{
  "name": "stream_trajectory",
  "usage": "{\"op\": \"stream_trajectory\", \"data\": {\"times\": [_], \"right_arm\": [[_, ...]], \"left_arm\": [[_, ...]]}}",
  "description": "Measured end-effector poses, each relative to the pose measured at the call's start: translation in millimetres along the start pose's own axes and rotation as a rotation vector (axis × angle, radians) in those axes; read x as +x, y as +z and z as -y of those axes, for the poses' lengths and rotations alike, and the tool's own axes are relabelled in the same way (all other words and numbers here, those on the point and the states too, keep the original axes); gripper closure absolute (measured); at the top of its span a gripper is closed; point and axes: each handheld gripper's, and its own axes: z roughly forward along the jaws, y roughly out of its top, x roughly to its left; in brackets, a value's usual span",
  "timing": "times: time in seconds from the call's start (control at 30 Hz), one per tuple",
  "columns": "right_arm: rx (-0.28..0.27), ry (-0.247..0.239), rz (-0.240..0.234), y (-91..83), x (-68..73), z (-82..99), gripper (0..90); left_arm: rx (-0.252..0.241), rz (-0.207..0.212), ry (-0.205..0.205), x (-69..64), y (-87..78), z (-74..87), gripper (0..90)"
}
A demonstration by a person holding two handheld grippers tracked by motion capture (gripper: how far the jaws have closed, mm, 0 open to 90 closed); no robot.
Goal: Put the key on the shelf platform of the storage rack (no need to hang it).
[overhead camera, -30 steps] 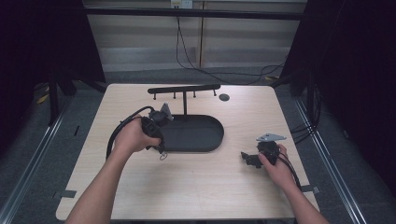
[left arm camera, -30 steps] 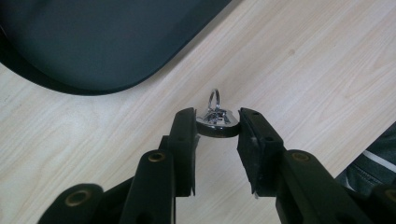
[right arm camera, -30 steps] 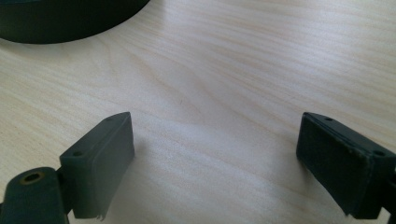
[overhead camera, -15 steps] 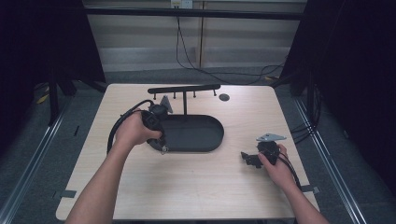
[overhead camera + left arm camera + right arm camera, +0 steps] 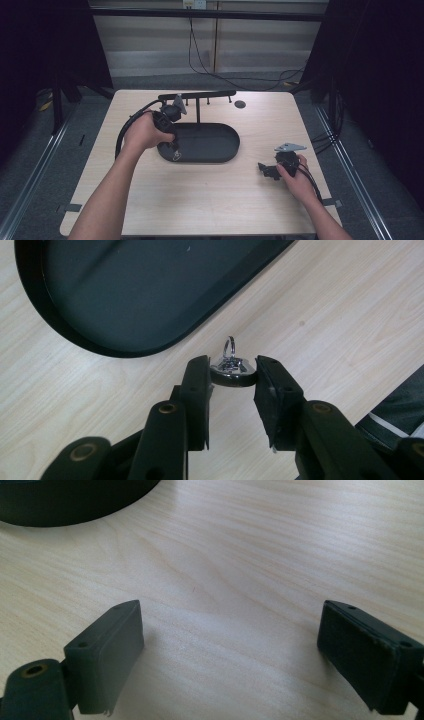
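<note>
My left gripper (image 5: 232, 379) is shut on a small shiny metal piece (image 5: 230, 368) with a wire ring on top, pinched edgewise between the pads. In the high view the left gripper (image 5: 173, 150) hangs over the near left rim of a black oval tray (image 5: 227, 150), with the metal piece (image 5: 176, 156) dangling just below it. The tray (image 5: 125, 295) lies beyond the jaws in the left gripper view. My right gripper (image 5: 266, 170) rests low at the table's right side; its jaws (image 5: 230, 630) stand wide open over bare wood with nothing between them.
A black stand with a horizontal bar (image 5: 197, 95) and short pegs rises from the tray's far side. A small dark disc (image 5: 240, 104) lies on the table behind it. The tray's edge (image 5: 60, 505) is at the top left of the right gripper view. Cables trail off both grippers.
My left hand has lifted and drifted away from me toward the bar, carrying the metal piece. The right hand has stayed where it was.
</note>
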Motion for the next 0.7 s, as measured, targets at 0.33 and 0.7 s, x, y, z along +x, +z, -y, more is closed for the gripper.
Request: {"op": "stream_trajectory", "data": {"times": [0.33,0.7], "right_arm": [[0.000,0.000,0.000,0.0,0.0,0.0,10.9],[0.000,0.000,0.000,0.0,0.0,0.0,10.9]], "left_arm": [[-0.001,0.006,-0.007,2.6,-3.1,-7.7,67.6],[-0.015,-0.008,-0.026,9.3,-5.1,-15.7,67.6]]}}
